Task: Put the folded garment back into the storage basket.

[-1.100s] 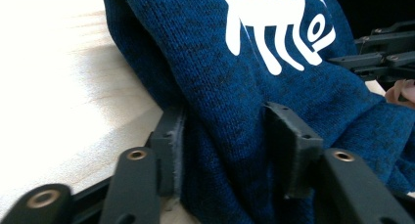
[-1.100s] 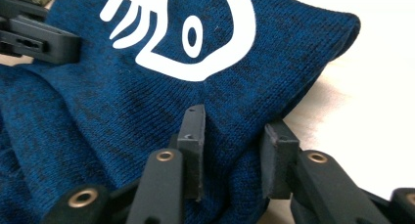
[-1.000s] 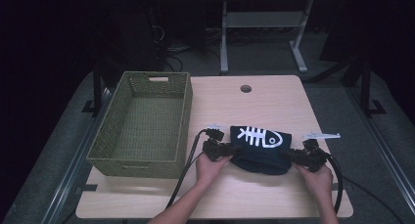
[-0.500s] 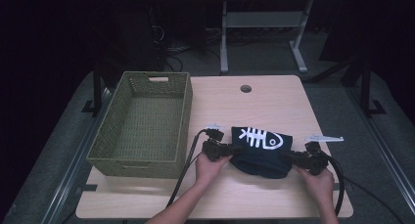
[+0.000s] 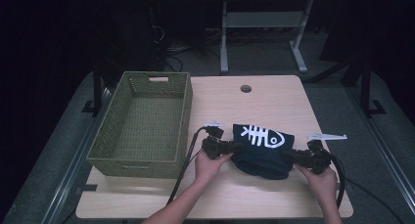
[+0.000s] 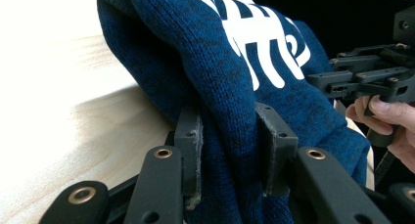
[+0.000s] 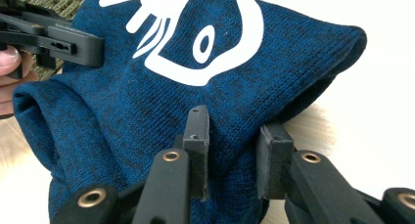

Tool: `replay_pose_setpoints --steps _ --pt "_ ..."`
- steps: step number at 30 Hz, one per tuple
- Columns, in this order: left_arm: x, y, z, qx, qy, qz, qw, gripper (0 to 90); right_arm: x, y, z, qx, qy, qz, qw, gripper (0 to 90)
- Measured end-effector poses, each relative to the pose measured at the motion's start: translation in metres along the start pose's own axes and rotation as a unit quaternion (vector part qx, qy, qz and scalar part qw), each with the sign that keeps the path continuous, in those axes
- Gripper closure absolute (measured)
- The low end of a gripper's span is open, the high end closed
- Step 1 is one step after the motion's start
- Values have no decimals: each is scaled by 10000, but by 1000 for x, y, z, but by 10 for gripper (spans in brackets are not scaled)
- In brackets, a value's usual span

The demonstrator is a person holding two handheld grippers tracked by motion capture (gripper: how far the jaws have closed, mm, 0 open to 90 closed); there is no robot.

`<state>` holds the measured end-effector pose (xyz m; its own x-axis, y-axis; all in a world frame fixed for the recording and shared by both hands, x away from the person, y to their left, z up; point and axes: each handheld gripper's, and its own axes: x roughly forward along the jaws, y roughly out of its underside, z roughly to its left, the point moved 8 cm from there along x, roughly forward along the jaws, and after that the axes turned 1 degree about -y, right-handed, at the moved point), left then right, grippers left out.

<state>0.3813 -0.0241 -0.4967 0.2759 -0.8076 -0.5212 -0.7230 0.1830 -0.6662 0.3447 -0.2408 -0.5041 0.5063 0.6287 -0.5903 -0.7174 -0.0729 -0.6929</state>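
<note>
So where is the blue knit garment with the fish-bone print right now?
In the high view, the blue knit garment lies on the table's near right part, right of the green basket, pinched between the left gripper and right gripper.

Sweater (image 5: 262, 148) on table (image 5: 264, 99), right of basket (image 5: 144, 121), between grippers.

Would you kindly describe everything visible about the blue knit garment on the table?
The blue knit garment is dark blue, flecked knit fabric with a white fish-skeleton print on top. It lies folded into a thick bundle on the wooden table, right of the green basket. The left claw pinches its left end, the right claw its right end.
</note>
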Motion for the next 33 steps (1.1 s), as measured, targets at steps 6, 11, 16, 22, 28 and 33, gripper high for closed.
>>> replay_pose_setpoints --steps 6,11,16,22,28,33 --pt "-4 -3 -5 52 68 -33 10000 669 -5 -2 3 -26 26 -4 10000 704" --pt "-9 -5 -10 80 138 -48 9999 669 -9 -4 6 -87 38 -15 10000 704" --pt "-15 -7 -15 121 171 -92 9997 669 -14 -7 12 -185 85 -25 9998 704" --pt "-24 -12 -22 276 163 -136 9994 667 -21 -14 21 -290 101 -48 9995 704" --pt "-33 -18 -29 361 190 -206 9990 666 -27 -21 28 -405 144 -110 9990 704" --pt "-40 -24 -34 433 182 -242 9986 664 -31 -27 34 -488 134 -155 9986 704"
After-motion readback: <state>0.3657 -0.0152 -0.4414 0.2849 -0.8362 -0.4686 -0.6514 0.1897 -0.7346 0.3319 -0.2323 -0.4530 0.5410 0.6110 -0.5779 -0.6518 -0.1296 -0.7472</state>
